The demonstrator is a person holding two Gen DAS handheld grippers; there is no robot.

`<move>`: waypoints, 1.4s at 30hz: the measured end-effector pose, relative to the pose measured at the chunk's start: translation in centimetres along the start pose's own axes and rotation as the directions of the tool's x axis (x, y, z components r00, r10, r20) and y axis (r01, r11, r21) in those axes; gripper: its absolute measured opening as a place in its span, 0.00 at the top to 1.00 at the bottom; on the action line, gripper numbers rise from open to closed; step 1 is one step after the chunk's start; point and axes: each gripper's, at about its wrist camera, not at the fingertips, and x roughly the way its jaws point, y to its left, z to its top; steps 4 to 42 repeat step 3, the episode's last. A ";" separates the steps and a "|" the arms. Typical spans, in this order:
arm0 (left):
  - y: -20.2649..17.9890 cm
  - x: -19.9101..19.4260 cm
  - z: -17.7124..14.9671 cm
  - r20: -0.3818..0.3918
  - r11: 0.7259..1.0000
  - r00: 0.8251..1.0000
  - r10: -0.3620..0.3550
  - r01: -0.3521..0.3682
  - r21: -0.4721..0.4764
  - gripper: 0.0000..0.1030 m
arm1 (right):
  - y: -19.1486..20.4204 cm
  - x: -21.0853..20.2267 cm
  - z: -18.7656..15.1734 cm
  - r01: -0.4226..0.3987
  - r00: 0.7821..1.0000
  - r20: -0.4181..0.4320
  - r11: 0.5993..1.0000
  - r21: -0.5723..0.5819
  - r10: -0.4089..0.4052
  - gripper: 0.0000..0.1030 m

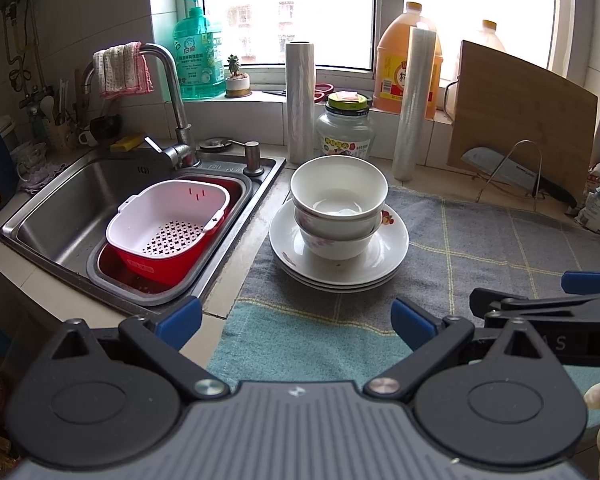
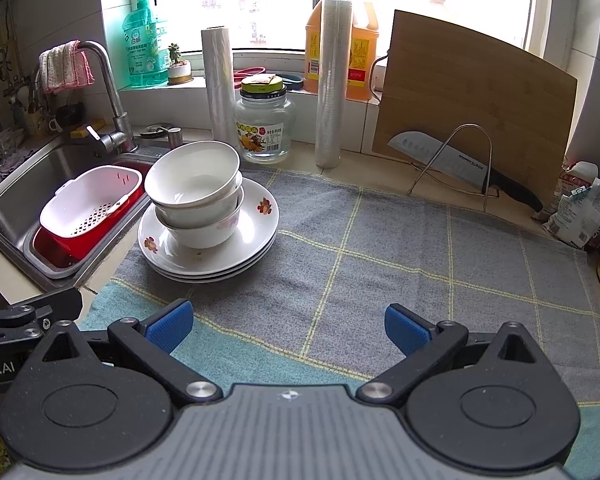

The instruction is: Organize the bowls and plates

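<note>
A kitchen worktop (image 2: pixel 236 136) beside a steel sink (image 1: pixel 60 184), covered by a grey and teal checked cloth (image 2: pixel 400 248). On the cloth's left part, near the sink edge, sits a stack of white plates (image 1: pixel 388 252) with small flower prints. Nested white bowls (image 1: pixel 338 184) stand on the top plate, slightly toward its back; from the right wrist view they lean a little to the left.

The left gripper (image 1: pixel 296 318) hovers low over the cloth in front of the stack, its blue-padded fingers spread wide and holding nothing. The right gripper (image 2: pixel 288 320) is beside it, well to the right of the stack, fingers likewise apart and empty.

The crockery looks like glazed ceramic: stiff, smooth, probably slippery, fairly heavy as a stack, and breakable if knocked or dropped. The top bowl's rim seems the best place to pinch, one finger inside and one outside. Plates likely need gripping at the raised edge.
</note>
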 end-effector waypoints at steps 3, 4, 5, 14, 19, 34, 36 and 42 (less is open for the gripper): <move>0.0 0.0 0.0 -0.001 1.000 1.000 -0.001 0.001 -0.002 0.03 | 0.0 0.0 0.0 0.000 1.000 0.000 1.000 0.000 0.000 0.00; 0.0 0.0 0.0 -0.001 1.000 1.000 -0.001 0.001 -0.002 0.03 | 0.0 0.0 0.0 0.000 1.000 0.000 1.000 0.000 0.000 0.00; 0.0 0.0 0.0 -0.001 1.000 1.000 -0.001 0.001 -0.002 0.03 | 0.0 0.0 0.0 0.000 1.000 0.000 1.000 0.000 0.000 0.00; 0.0 0.0 0.0 -0.001 1.000 1.000 -0.001 0.001 -0.002 0.03 | 0.0 0.0 0.0 0.000 1.000 0.000 1.000 0.000 0.000 0.00; 0.0 0.0 0.0 -0.001 1.000 1.000 -0.001 0.001 -0.002 0.03 | 0.0 0.0 0.0 0.000 1.000 0.000 1.000 0.000 0.000 0.00; 0.0 0.0 0.0 -0.001 1.000 1.000 -0.001 0.001 -0.002 0.03 | 0.0 0.0 0.0 0.000 1.000 0.000 1.000 0.000 0.000 0.00; 0.0 0.0 0.0 -0.001 1.000 1.000 -0.001 0.001 -0.002 0.03 | 0.0 0.0 0.0 0.000 1.000 0.000 1.000 0.000 0.000 0.00; 0.0 0.0 0.0 -0.001 1.000 1.000 -0.001 0.001 -0.002 0.03 | 0.0 0.0 0.0 0.000 1.000 0.000 1.000 0.000 0.000 0.00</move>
